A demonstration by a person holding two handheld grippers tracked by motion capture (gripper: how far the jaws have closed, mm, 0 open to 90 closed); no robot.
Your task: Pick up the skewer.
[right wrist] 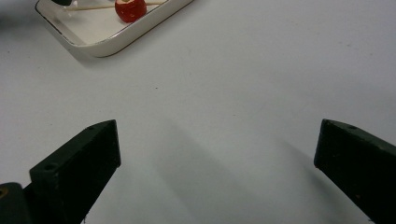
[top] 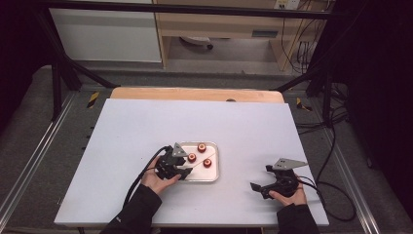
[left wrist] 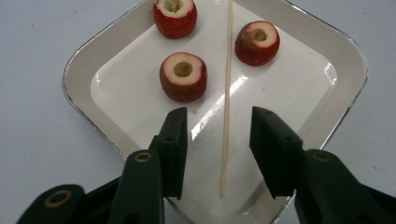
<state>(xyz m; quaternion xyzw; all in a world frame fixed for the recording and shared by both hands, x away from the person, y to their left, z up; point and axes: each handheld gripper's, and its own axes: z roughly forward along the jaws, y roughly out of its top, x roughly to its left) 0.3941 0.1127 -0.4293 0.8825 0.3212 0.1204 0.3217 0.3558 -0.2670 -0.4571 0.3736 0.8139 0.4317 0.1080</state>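
Observation:
A white tray (left wrist: 345, 60) holds three red cored fruit pieces: one nearest the jaws (left wrist: 183, 76), one farther off (left wrist: 175, 16) and one to the right (left wrist: 257, 43). A thin wooden skewer (left wrist: 227, 93) lies on the tray floor beside them. My left gripper (left wrist: 219, 135) hovers over the tray's near corner, its jaws standing either side of the skewer's near end with clear gaps, not touching it. In the high view the left gripper (top: 181, 170) sits at the tray's (top: 214, 176) left edge. My right gripper (top: 258, 187) rests wide open on the table, to the right of the tray.
The white tabletop (top: 146, 126) spreads around the tray, with a wooden strip (top: 195, 93) along its far edge. In the right gripper view the tray (right wrist: 107, 44) with one fruit piece (right wrist: 130, 9) lies at the upper left, beyond bare table (right wrist: 233, 84).

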